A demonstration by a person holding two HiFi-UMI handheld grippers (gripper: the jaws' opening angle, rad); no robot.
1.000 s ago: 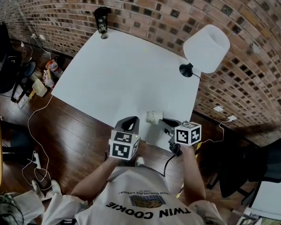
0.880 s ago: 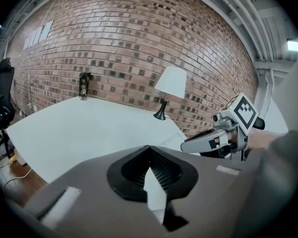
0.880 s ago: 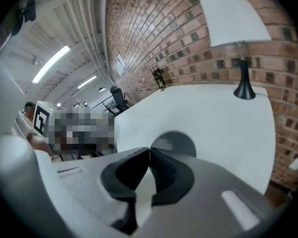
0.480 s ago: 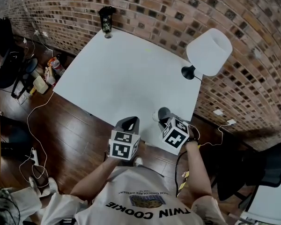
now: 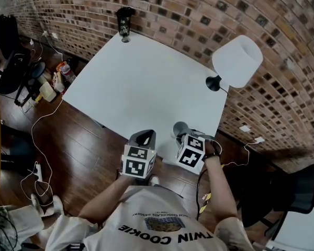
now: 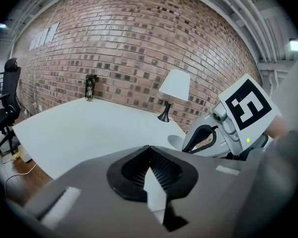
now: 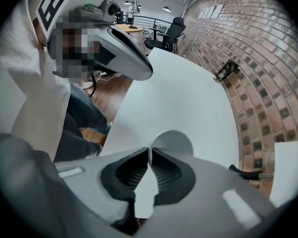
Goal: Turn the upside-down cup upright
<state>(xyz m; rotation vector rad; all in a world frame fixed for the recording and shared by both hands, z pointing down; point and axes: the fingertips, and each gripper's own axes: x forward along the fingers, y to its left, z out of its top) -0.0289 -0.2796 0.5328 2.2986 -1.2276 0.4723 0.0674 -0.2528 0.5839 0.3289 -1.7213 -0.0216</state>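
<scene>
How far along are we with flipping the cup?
Done: the cup is mouth-up near the table's near edge. In hand: the right gripper is shut on its rim. Left: let go and withdraw; I can't tell whether its base rests on the table. The left gripper is shut, empty.

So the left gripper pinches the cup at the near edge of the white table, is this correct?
No, the right gripper pinches the cup; the right gripper view shows its jaws closed on the wall, at the near edge of the white table. The left gripper is shut, empty.
</scene>
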